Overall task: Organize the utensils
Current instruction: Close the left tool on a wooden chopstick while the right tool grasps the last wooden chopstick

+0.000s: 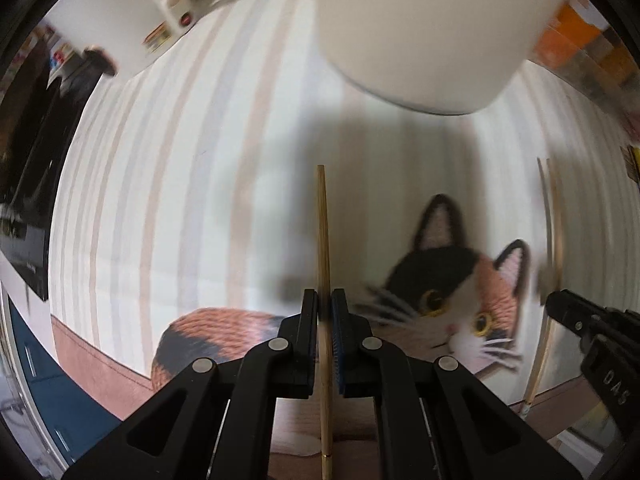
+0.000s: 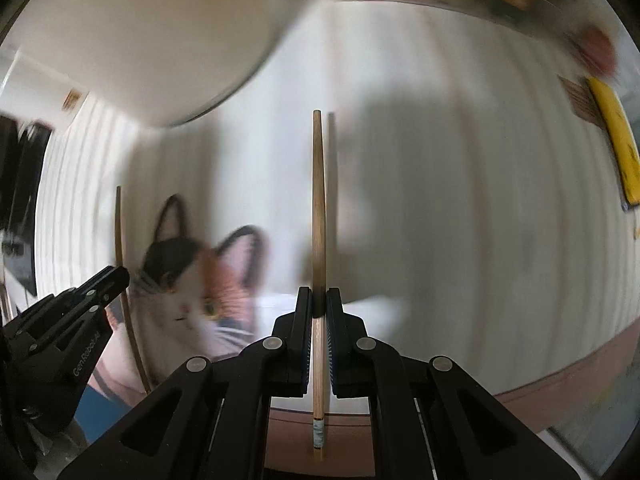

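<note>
Striped cat-print tablecloth (image 1: 168, 184) (blurred)

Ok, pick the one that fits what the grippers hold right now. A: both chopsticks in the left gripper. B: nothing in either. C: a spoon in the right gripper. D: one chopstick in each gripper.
D: the left gripper clamps one chopstick, the right gripper clamps another chopstick.

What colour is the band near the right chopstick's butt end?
Pale grey-blue band, clearest in the right wrist view.

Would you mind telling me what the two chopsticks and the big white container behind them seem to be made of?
Left chopstick: likely bamboo or pale wood, matte, straw-coloured, with a thin gold band near its end. Right chopstick: darker wood by its brown grain, with a pale patterned wrap at the end. White container: smooth, slightly glossy, ceramic or plastic; blur leaves it open.
</note>
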Tool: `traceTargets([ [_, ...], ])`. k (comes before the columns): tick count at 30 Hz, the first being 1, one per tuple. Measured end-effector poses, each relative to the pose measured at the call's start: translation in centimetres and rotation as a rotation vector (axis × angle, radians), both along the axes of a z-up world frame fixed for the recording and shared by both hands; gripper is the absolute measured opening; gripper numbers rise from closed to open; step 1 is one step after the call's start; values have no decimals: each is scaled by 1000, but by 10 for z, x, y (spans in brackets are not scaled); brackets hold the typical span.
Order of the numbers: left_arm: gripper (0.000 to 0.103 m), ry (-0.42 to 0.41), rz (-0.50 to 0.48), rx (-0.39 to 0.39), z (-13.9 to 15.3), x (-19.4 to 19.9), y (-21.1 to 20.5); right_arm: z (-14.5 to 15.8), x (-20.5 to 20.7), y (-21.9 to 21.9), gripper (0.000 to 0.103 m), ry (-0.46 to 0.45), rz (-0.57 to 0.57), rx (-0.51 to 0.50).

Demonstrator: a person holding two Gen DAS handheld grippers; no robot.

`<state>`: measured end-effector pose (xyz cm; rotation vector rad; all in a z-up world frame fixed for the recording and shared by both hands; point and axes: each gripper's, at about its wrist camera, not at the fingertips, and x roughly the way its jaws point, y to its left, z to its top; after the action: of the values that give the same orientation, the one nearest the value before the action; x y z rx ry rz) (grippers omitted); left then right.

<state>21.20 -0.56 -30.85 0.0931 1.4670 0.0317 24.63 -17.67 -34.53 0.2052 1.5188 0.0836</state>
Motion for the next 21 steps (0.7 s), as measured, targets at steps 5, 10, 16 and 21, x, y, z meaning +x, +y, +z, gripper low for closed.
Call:
traceTargets([
  [5,5,12,16,-21,3,-2,12,-6,6,13,7,20,50,-37],
  [10,5,13,3,-27,2,4,29,-7,8,16,8,51,40,-42],
  [16,5,18,-15,-26,-19,40,10,-10,31,13,15,50,34,-70],
  [21,5,17,-22,-21,-19,49,3,-11,33,24,7,68,49,-69],
])
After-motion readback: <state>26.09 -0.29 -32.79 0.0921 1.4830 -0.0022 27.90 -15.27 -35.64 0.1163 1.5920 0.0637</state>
